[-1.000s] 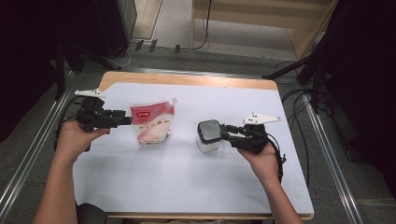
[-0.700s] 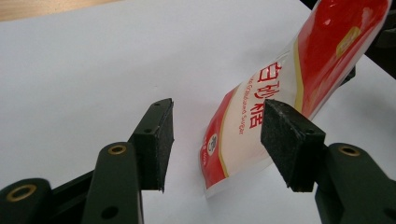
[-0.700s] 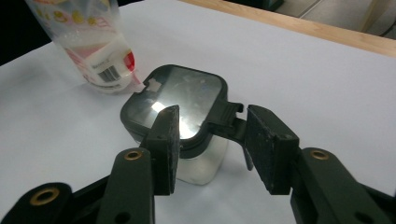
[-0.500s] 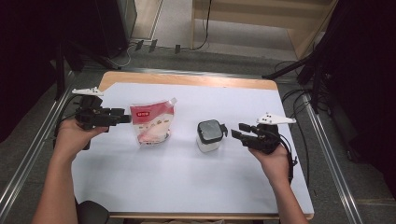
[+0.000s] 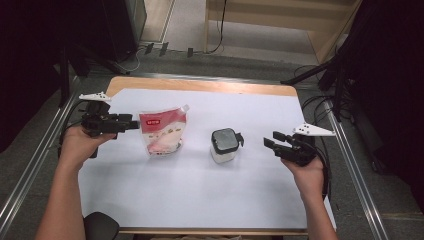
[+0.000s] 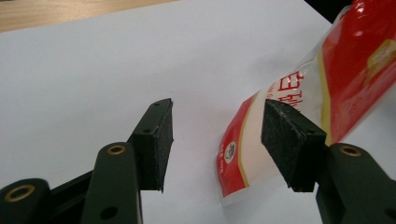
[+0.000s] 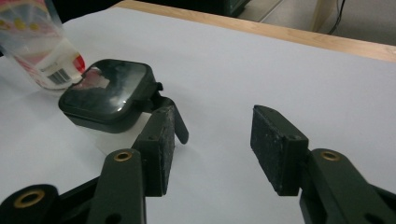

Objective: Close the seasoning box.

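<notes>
White sheeting covers the desk, with its wooden far edge showing and grey floor and cables beyond. Two things sit mid-desk: a red-and-white pouch to the left and a small clear container with a black lid to the right, near each other but apart. Nothing lies between either gripper and these things.

The pouch lies flat, its long axis running near to far, with the red-banded top and its spout corner toward the far side. The container stands upright, lid up, its black latch tab sticking out to the right.

The left gripper hovers just left of the pouch's upper edge, jaws spread and holding nothing; in the left gripper view the pouch's corner sits just beyond the right-hand pad. The right gripper is right of the container, jaws apart and empty.

Compared with a second ago, the right gripper has let go of the container and pulled back to the right; the left one has barely moved.
</notes>
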Motion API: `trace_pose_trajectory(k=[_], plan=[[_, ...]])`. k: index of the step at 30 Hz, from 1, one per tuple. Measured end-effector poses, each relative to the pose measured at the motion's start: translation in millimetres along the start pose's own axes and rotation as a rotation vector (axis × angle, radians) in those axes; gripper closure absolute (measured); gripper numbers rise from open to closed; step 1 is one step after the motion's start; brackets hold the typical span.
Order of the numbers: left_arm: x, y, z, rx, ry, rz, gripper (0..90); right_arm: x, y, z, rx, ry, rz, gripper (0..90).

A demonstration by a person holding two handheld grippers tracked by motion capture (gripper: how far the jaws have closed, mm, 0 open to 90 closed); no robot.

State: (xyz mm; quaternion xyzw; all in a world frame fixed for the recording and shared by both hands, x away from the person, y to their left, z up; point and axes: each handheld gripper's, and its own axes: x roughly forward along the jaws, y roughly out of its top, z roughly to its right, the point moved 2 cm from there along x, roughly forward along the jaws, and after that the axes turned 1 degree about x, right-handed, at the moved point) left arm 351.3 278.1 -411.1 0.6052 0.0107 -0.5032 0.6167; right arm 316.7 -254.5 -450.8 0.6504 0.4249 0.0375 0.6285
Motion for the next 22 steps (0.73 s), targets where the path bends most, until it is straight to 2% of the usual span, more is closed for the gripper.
trace_pose_trajectory(k=[4, 7, 13, 17, 22], plan=[[3.4, -0.7, -1.6, 0.01, 0.019, 0.004, 43.0, -1.6, -3.7, 5.3, 0.008, -0.015, -0.005, 48.9], [5.8, -0.9, -2.5, 0.0, 0.018, 0.0, 42.8, -2.2, -6.5, 8.1, 0.011, -0.021, -0.011, 48.2], [9.5, -2.2, -3.7, 0.011, 0.016, -0.028, 42.6, -4.2, -9.6, 13.1, 0.021, -0.032, -0.009, 47.9], [10.0, -2.6, -4.4, -0.008, 0.011, -0.019, 42.2, -4.9, -10.1, 13.7, 0.02, -0.034, -0.006, 47.9], [8.7, -2.5, -4.7, -0.007, 0.016, -0.011, 41.8, -3.3, -11.0, 13.2, 0.015, -0.032, -0.005, 47.1]])
